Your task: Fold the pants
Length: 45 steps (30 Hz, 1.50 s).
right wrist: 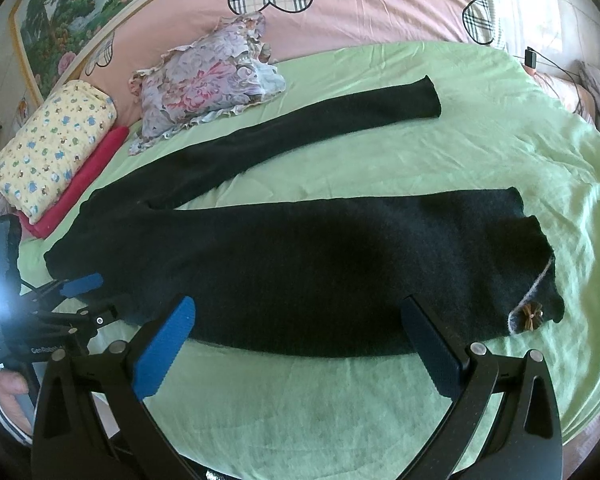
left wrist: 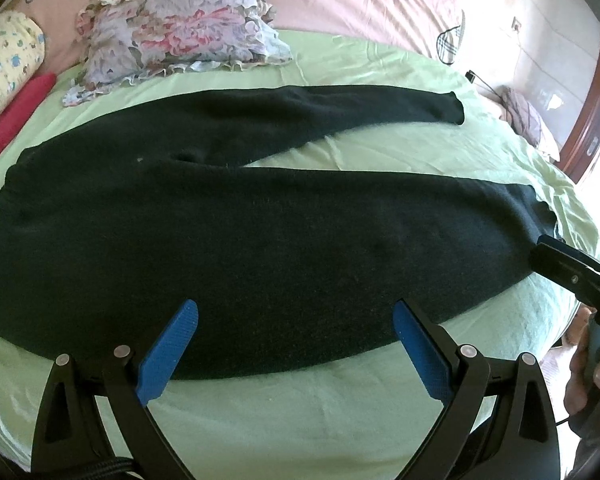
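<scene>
Beside the pants (left wrist: 260, 220), the right tongs (left wrist: 540, 246) run off the left wrist view's edge, their tips indistinct, and glare blurs the left tongs (right wrist: 80, 284).

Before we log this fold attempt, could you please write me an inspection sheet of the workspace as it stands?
Surface: green sheet on a bed, lightly creased.
Job's things: black pants spread flat, unfolded, legs splayed apart in a V; a small brown bow on one hem.
Clutter: floral pillow, yellow printed bundle on a red cloth, pink quilt behind.
Grippers: left gripper and right gripper both open, empty, at the pants' near edge.
Cables: a thin cable with a small black device at the far right.
Surroundings: landscape picture; wooden frame.
</scene>
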### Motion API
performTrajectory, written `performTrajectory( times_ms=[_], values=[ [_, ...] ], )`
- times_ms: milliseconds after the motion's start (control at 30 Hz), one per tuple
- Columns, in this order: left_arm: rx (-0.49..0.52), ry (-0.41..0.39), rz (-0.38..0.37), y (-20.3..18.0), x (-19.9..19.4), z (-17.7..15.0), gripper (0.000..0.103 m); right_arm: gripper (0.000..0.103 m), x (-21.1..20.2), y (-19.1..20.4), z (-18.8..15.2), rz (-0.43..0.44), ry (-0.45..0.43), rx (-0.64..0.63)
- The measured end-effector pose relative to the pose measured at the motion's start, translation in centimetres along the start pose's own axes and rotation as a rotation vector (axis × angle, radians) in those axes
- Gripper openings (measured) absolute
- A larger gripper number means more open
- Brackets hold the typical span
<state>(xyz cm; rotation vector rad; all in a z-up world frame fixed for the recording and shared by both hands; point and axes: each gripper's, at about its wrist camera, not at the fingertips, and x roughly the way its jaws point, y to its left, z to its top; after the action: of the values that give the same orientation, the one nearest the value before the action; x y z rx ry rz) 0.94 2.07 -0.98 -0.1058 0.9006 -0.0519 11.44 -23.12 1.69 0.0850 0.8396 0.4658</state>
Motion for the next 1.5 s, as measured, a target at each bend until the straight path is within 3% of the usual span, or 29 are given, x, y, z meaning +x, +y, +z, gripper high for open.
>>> performTrajectory(
  times_ms=[733, 1100, 1500],
  values=[
    [0.003, 0.014, -0.020, 0.9, 0.5, 1.4, 0.099, 0.103, 0.1, -0.5, 0.7, 0.052, -0.006, 0.022],
    [0.035, -0.028, -0.006, 2.3, 0.7, 6.4, 0.099, 0.103, 0.7, -3.0, 4.6, 0.081, -0.034, 0.082],
    [0.060, -0.018, -0.053, 2.8, 3.4, 12.8, 0.099, 0.099, 2.5, -7.6, 11.3, 0.070, -0.023, 0.151]
  ],
)
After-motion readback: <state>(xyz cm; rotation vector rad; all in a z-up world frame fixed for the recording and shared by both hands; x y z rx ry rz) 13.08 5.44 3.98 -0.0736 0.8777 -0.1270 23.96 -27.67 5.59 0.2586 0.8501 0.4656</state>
